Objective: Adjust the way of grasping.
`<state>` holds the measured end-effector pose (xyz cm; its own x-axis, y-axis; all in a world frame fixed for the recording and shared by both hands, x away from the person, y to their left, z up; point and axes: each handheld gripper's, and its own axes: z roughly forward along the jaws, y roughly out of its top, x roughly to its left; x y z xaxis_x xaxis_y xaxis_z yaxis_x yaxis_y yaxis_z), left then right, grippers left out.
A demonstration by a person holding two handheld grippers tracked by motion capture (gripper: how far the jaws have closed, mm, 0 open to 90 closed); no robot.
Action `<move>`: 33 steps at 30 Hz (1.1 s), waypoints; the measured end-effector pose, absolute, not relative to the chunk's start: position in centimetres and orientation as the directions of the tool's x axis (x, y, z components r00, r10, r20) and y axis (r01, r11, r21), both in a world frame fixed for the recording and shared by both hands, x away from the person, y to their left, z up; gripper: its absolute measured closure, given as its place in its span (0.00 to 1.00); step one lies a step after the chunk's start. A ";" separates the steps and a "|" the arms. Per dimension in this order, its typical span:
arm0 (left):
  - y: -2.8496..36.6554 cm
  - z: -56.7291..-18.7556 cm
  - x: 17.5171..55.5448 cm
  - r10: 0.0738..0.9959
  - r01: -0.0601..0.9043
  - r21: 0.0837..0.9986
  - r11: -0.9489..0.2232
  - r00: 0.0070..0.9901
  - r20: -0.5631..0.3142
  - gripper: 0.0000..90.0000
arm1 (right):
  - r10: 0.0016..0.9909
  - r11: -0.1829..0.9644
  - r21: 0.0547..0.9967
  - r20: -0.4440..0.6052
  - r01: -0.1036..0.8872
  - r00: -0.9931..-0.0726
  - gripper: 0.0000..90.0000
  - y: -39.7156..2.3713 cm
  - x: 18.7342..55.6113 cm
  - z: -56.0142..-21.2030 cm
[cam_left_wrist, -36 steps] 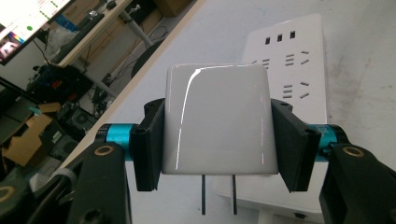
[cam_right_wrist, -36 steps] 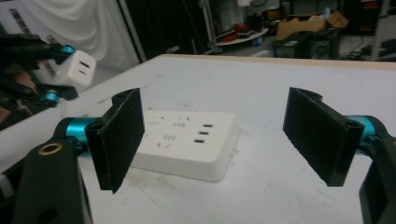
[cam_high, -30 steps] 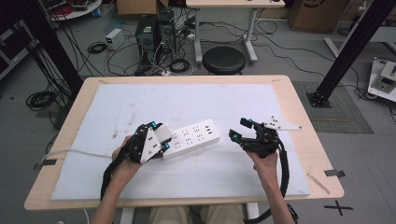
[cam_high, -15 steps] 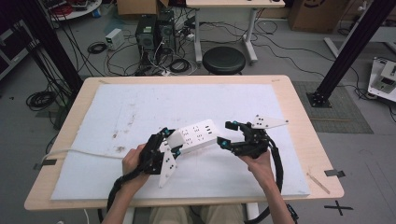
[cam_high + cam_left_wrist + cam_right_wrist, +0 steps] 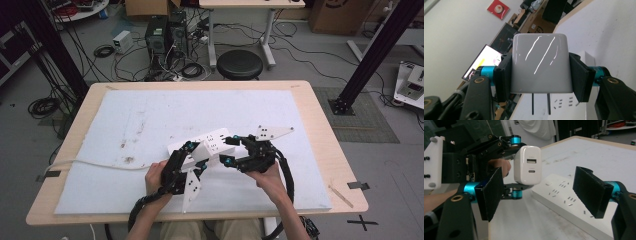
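Light, stiff, glossy-slick charger clamped flat-sided in left hand-held gripper, prongs at 6 o'clock; right hand-held gripper wide, closing

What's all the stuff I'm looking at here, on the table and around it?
Charger: one, white, two prongs, clamped in the left gripper above the power strip.
Power strip: one, white, lying on the mat mid-table, pale cord running off to the left.
Mat: one, pale blue-white, covering most of the table.
Table: one, light wood.
Stool: one, black, round, on the floor beyond the table.
Computer towers: two, black, on the floor among cables.
Left gripper: one, black with blue joints, jaws shut on the charger.
Right gripper: one, black, jaws open and just been closing, nothing pressed between them, pointed at the charger.
Hands: two, one holding each gripper.
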<state>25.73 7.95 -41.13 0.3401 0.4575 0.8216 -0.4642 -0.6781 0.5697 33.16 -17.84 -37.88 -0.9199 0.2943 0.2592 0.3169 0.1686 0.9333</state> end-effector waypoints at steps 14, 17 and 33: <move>6.2 -41.7 25.2 0.465 -0.503 0.554 -0.664 0.302 0.832 0.47 | 0.232 0.163 0.929 0.292 0.333 -0.928 0.28 -16.4 33.5 -38.1; 6.1 -42.0 25.0 0.475 -0.511 0.561 -0.651 0.301 0.827 0.47 | 0.226 0.166 0.925 0.301 0.342 -0.926 0.29 -16.2 33.4 -38.1; 5.7 -42.1 24.5 0.475 -0.542 0.542 -0.642 0.273 0.836 0.47 | 0.183 0.183 0.925 0.302 0.334 -0.936 0.42 -15.4 33.6 -38.5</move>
<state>24.52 5.74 -42.14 0.2734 0.4753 0.8363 -0.5417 -0.6423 0.5422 33.58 -15.39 -38.47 -0.9357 0.1827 0.3018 0.3339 0.1827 0.9247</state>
